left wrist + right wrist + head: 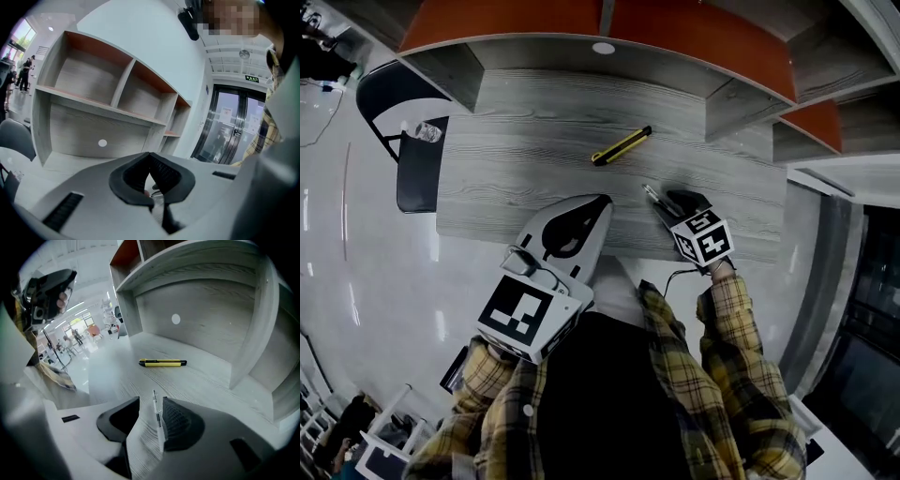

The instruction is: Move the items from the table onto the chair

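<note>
A yellow and black utility knife (622, 145) (162, 363) lies in the middle of the grey wooden table (516, 159). My right gripper (667, 200) (151, 401) rests low on the table near its front edge, jaws open. A thin clear pen (651, 195) (157, 417) lies on the table between the jaws, close beside the right pad. My left gripper (605, 201) (150, 154) hangs over the table's front edge to the left of the pen, its tips together and holding nothing. A dark chair (417, 178) stands at the table's left end with a clear plastic bottle (427, 132) on its seat.
A shelf unit with orange tops (581, 19) and open compartments runs along the table's back and right side. A round cable hole (603, 48) (175, 319) sits in the back panel. White glossy floor (356, 244) surrounds the chair. Glass doors (229, 131) show in the left gripper view.
</note>
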